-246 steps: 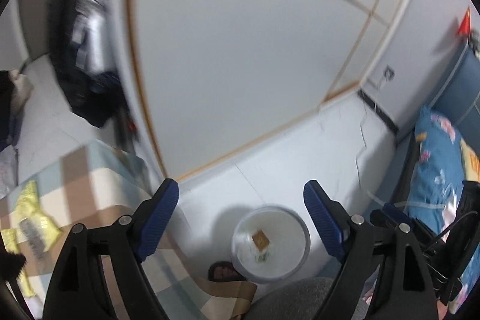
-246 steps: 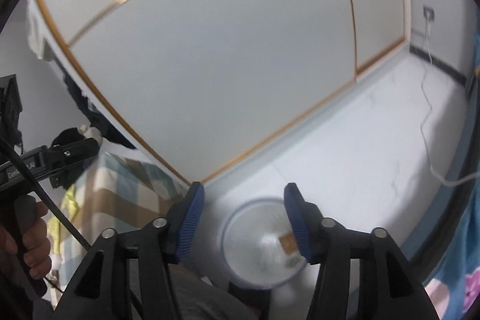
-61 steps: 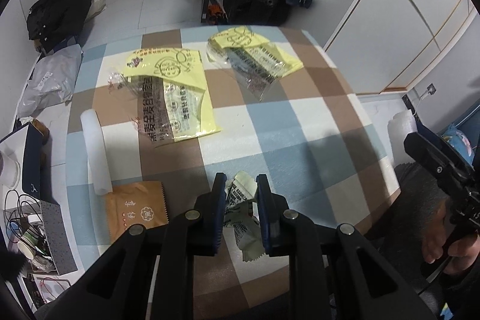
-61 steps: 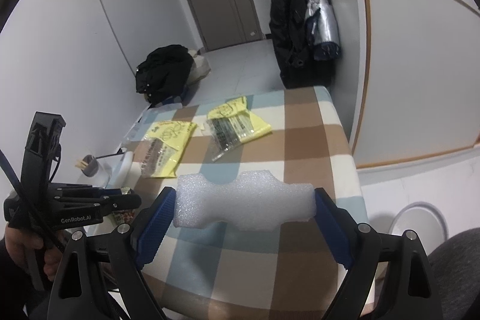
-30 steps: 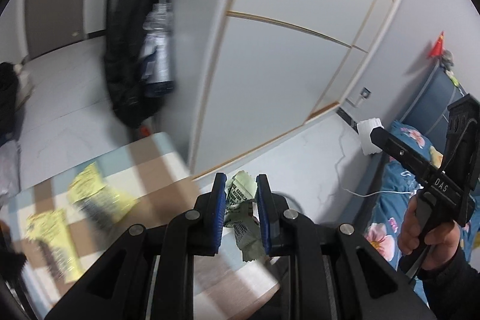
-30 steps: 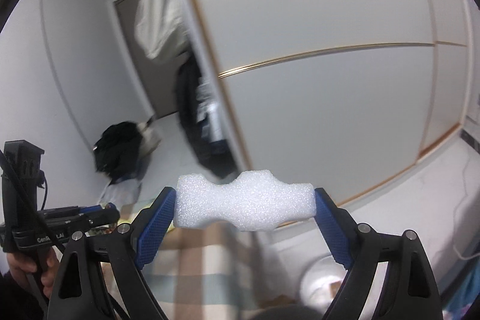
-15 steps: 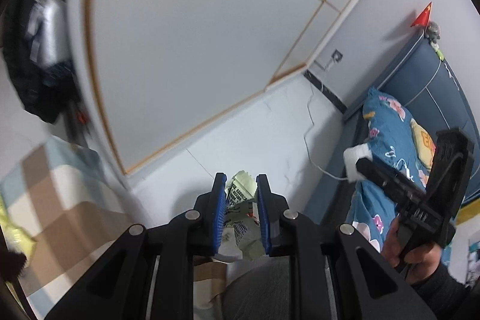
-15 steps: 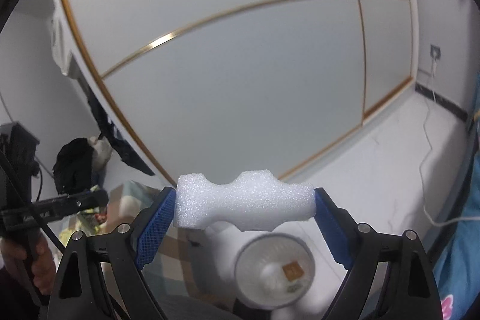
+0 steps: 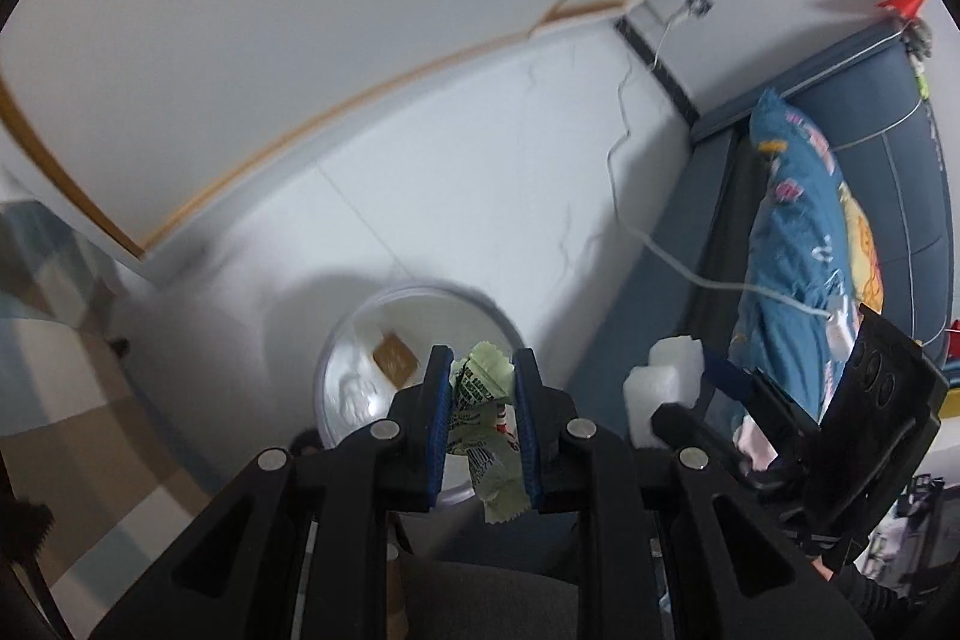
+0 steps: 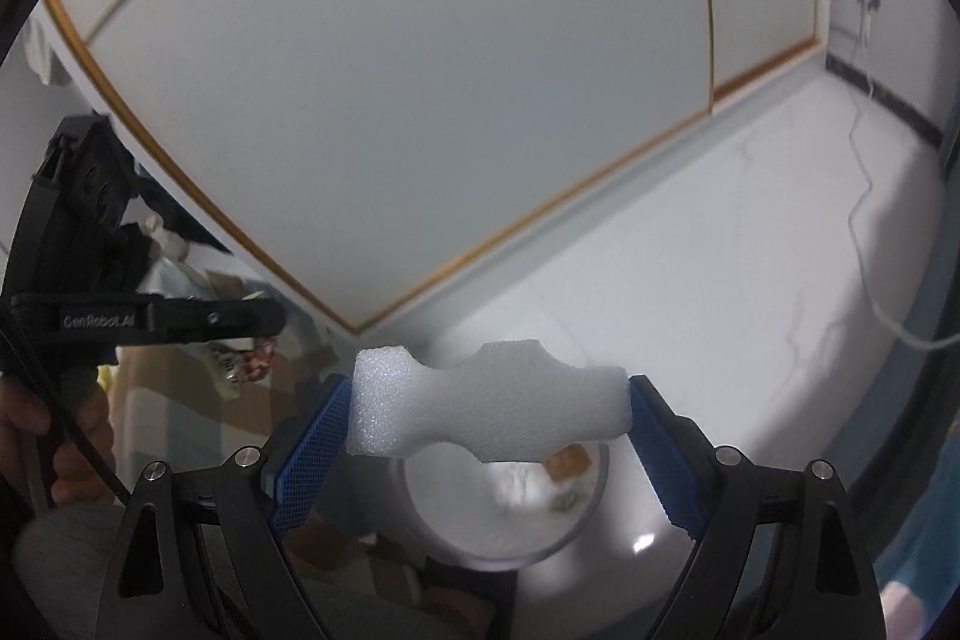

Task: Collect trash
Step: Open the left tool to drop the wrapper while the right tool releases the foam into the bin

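My left jaws [image 9: 482, 403] pinched a limp, crinkly wrapper [image 9: 485, 429]; my right jaws [image 10: 487, 415], spread wide, clamped a light, squashy foam [image 10: 487, 411] endwise, both above the bin [image 9: 354, 340].

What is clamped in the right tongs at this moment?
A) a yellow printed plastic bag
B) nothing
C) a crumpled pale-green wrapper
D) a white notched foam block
D: the right tongs have their blue pads pressed on both ends of the white notched foam block, above the round white bin; the crumpled pale-green wrapper is in the left tongs.
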